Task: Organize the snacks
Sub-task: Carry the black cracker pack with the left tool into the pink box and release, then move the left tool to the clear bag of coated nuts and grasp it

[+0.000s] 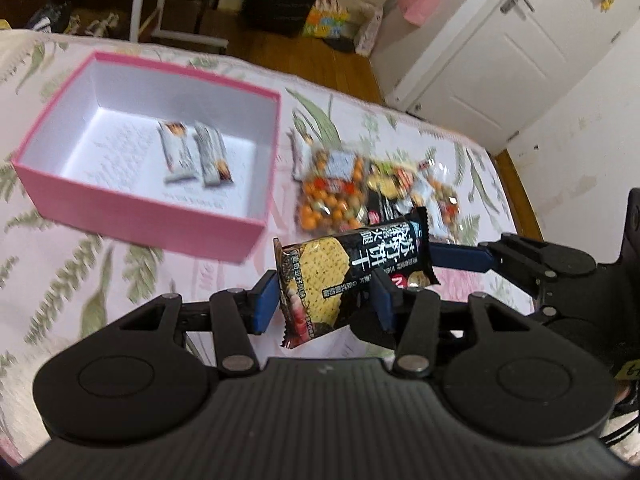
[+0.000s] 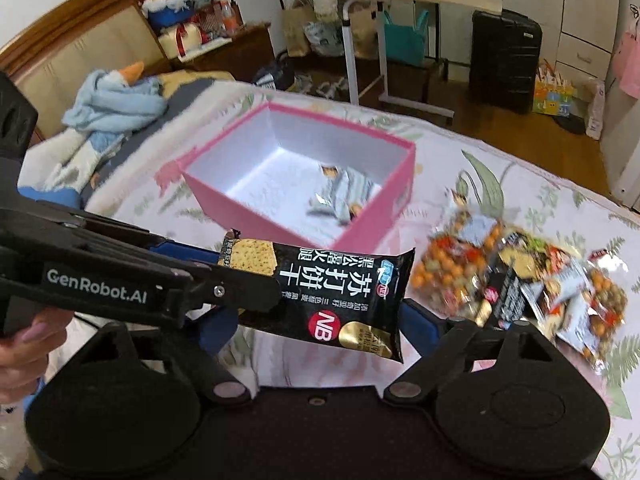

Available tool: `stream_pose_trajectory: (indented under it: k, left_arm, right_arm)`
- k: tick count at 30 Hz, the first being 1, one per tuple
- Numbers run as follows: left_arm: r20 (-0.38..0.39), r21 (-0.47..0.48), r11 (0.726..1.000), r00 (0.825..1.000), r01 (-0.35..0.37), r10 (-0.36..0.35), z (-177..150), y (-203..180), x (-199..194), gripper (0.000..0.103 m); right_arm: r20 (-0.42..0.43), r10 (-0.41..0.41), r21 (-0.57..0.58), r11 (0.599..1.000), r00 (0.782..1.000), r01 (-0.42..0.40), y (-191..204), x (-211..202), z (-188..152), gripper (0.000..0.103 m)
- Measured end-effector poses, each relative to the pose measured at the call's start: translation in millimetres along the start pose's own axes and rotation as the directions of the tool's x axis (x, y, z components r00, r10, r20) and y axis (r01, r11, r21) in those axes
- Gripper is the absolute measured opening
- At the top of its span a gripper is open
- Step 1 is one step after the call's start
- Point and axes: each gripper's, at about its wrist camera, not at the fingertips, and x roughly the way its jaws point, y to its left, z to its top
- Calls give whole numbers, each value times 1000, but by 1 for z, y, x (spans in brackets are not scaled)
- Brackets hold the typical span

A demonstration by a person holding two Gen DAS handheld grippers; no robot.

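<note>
We are holding the cracker pack (image 1: 352, 272) in the left gripper (image 1: 324, 300), jaws partly closed across its middle, above the bedspread (image 1: 100, 264) beside the pink box (image 1: 248, 232). Its long axis is lying crosswise, tilted, one end pointing between the right gripper's (image 2: 324, 320) wide jaws, which are not pressing on it.

The pink box (image 1: 168, 216) stands open-topped, with only two snack bars (image 1: 196, 152) on its floor and bare room to their left. Right of it, a heap of snack bags (image 1: 360, 192) covers the bed (image 1: 80, 264); the near bedspread lies free.

black suitcase (image 2: 505, 60), white door (image 1: 508, 40) (closed) — floral bedspread (image 1: 60, 260)
</note>
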Motion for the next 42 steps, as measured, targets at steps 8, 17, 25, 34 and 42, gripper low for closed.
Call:
stream_pose_trajectory:
  k: [8, 17, 25, 34, 42]
  left_arm:
    - [35, -12, 999, 999, -33, 33, 45, 45, 3, 49]
    - [-7, -18, 995, 995, -96, 96, 81, 103, 51, 50]
    - [-77, -66, 992, 992, -107, 102, 96, 147, 100, 50]
    - [-131, -148, 981, 986, -124, 104, 93, 173, 135, 51]
    - [-37, -148, 971, 982, -187, 183, 85, 150, 106, 54]
  right_arm:
    - [15, 59, 63, 996, 998, -60, 2, 32, 42, 78]
    - [-21, 83, 130, 988, 996, -79, 2, 109, 74, 78]
    - [-115, 51, 151, 988, 992, -33, 4, 172, 89, 78]
    - [-154, -40, 80, 995, 987, 52, 14, 204, 83, 78]
    - [-72, -11, 109, 994, 997, 19, 4, 173, 76, 77]
